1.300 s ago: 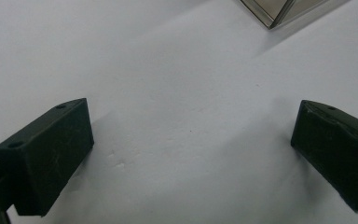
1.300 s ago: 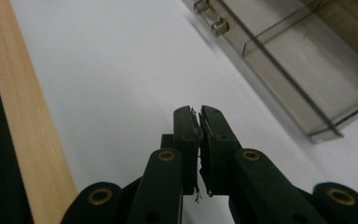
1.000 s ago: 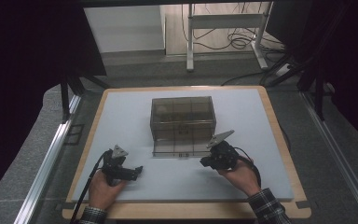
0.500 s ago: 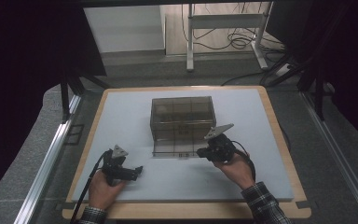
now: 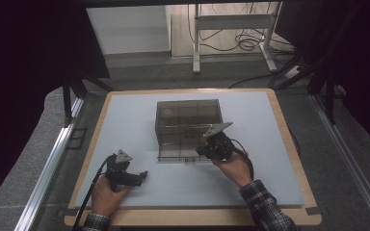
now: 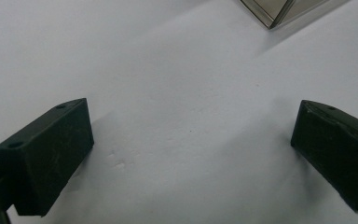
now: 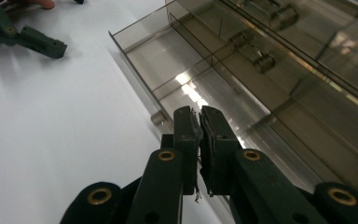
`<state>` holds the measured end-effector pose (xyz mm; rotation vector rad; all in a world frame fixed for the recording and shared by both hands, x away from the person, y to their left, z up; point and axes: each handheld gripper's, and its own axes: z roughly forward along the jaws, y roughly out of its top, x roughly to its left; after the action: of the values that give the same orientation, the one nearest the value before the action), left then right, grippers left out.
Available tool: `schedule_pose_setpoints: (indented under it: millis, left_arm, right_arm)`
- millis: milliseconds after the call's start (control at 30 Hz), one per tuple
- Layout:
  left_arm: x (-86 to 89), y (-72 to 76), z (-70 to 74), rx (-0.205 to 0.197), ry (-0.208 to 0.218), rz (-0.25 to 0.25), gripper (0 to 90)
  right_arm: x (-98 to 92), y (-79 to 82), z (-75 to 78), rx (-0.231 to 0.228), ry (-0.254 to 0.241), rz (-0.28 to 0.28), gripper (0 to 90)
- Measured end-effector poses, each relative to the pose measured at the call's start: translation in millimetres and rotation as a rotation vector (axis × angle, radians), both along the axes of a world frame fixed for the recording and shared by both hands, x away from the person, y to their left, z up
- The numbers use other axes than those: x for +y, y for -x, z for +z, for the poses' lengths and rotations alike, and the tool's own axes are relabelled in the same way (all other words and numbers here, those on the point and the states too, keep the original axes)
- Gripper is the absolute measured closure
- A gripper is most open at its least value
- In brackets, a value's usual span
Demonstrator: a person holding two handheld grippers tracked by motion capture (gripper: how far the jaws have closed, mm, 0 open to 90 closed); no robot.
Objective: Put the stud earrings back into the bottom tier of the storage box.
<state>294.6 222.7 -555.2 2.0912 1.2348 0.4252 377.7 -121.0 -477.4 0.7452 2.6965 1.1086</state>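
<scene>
Here we hold the right gripper (image 7: 199, 116), jaws pressed together, seemingly against the front wall of the pulled-out drawer (image 5: 183, 153) under the smoky box (image 5: 188, 120); our left gripper (image 5: 136, 177) rests spread on the white mat (image 5: 125, 120).

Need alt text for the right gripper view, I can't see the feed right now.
The right gripper, jaws shut, points at the front wall of a pulled-out smoky clear drawer with dividers, on a white table. The left gripper lies at top left.
</scene>
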Motion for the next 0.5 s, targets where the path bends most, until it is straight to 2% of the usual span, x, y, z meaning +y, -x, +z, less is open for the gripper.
schedule_pose_setpoints:
  millis: [200,500]
  left_arm:
    - [-0.1,0.0,0.0,0.000,0.001,0.000,0.0]
    - [-0.1,0.0,0.0,0.000,0.001,0.000,0.0]
  right_arm:
    - [11.5,-6.7,-6.1,0.000,-0.003,0.000,83.5]
    - [29.1,-16.7,-22.1,-0.003,0.027,-0.004,83.5]
